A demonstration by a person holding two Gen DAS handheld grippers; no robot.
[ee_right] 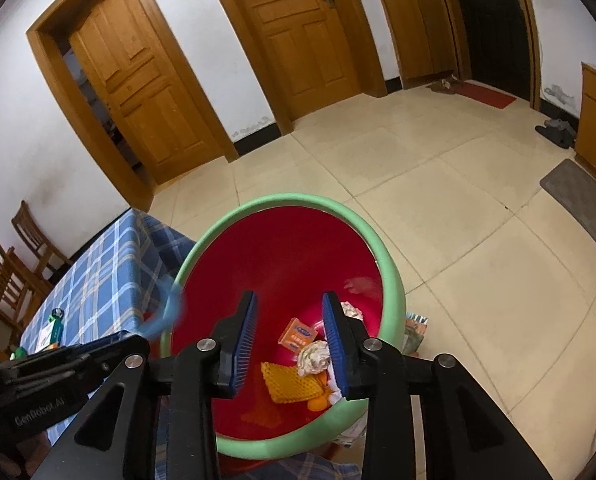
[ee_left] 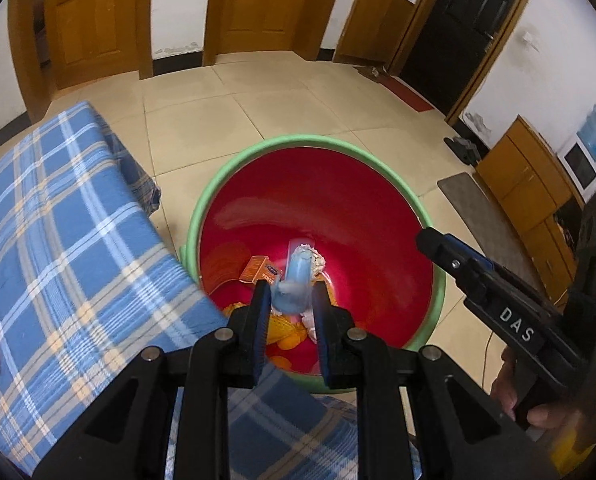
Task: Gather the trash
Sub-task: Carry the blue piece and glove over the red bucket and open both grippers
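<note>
One blue wrapper (ee_left: 293,280) pointing lengthwise into bin (ee_left: 257,152).

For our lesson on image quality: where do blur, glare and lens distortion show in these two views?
Left wrist view: the pale blue item between the left tongs is motion-smeared; a soft sheen lies on the red bin wall; door frames bow. Right wrist view: the same item is a blue streak at the bin's rim; the right tongs are sharp; dark corners vignette both.
</note>
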